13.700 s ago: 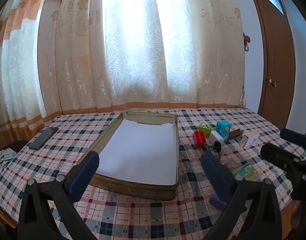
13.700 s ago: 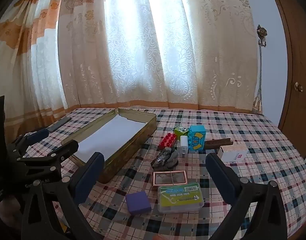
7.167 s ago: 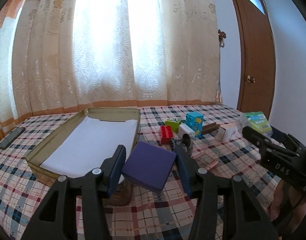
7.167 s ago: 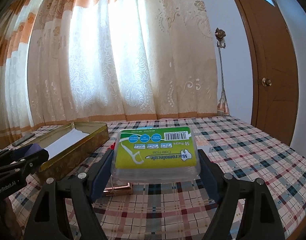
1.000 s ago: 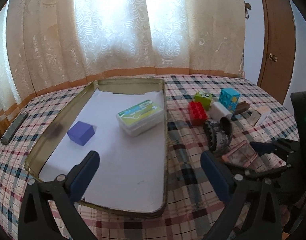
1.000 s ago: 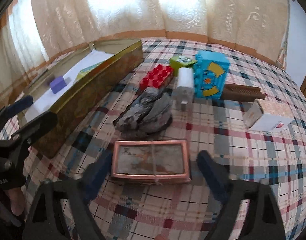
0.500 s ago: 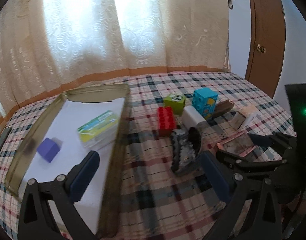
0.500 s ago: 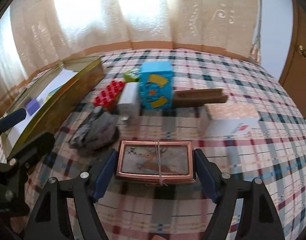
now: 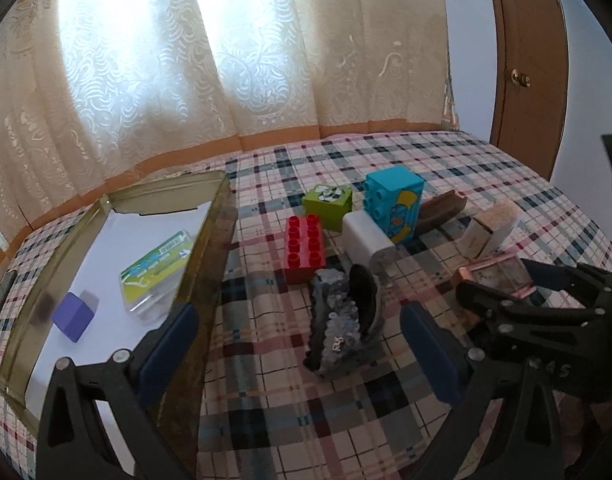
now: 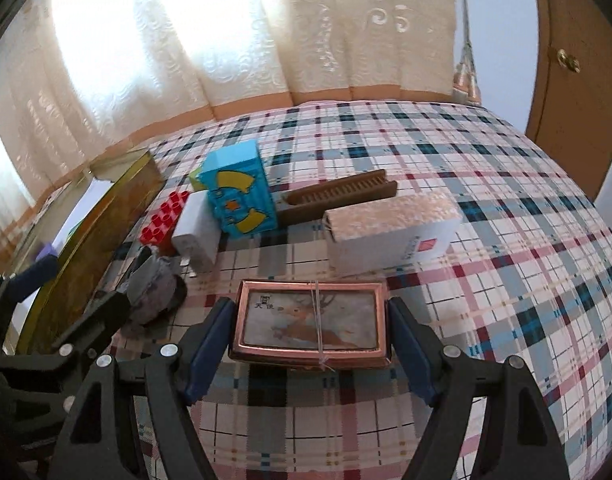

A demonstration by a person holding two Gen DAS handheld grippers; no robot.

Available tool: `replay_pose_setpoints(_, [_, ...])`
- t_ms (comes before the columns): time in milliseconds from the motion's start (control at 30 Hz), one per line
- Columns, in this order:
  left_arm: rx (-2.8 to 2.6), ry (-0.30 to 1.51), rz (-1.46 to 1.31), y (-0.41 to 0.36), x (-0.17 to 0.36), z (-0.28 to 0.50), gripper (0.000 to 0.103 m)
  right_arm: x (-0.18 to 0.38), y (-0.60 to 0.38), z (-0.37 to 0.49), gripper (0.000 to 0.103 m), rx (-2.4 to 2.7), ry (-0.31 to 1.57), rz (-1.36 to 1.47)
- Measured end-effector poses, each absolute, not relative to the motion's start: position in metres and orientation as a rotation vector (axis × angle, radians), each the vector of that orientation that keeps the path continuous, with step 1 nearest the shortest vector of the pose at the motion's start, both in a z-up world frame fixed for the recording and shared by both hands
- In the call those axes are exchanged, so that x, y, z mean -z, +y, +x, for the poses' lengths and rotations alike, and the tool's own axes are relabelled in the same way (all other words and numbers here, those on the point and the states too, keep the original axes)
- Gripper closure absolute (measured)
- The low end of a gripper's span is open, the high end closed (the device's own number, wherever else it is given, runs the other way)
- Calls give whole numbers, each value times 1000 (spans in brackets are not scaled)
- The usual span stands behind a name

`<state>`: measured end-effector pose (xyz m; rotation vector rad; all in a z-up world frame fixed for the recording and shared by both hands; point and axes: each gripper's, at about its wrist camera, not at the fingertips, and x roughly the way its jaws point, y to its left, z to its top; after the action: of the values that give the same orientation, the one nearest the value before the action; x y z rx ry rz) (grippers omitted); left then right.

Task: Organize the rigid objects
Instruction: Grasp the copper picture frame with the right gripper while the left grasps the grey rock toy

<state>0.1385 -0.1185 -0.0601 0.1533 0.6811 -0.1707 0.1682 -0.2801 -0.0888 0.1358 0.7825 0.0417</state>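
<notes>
The right gripper (image 10: pixel 310 330) is clamping the copper-framed tin (image 10: pixel 311 322), hiding its ends. The left gripper (image 9: pixel 302 340) is hanging wide and empty over the grey slipper (image 9: pixel 342 320). The brass tray (image 9: pixel 210 248) is holding a floss box (image 9: pixel 158 270) and a purple block (image 9: pixel 75 316).

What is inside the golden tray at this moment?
Inside the golden tray, on its white lining, lie a purple block and a clear box with a green label. The near part of the floor is hidden behind the tray wall and the left hand-held gripper.
</notes>
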Motion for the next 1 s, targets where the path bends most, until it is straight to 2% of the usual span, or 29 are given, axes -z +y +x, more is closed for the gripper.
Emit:
replay_pose_setpoints(100, [193,721,151,-121,65,146,14,88,-279,168,25,-24,783,127])
replay_pose_setpoints(267, [221,762,182,-128,71,155,22,87,-275,168,25,33,788,100])
replay_pose_setpoints(533, [223,775,196,-131,73,162,24,89,-276,171,25,46,812,109])
replay_pose_setpoints(667, [232,769,238,-139,73,160,35,89,-276,172,25,58,813,102])
replay_pose_setpoints(833, [264,849,196,-135,81,174,37,90,-275,173,25,57,820,97])
replay_pose_setpoints(933, [282,862,165,-132,82,176,52,89,-272,173,25,61,817,79])
replay_pose_setpoints(1000, [285,863,163,-133,83,175,53,89,-271,172,25,66,812,69])
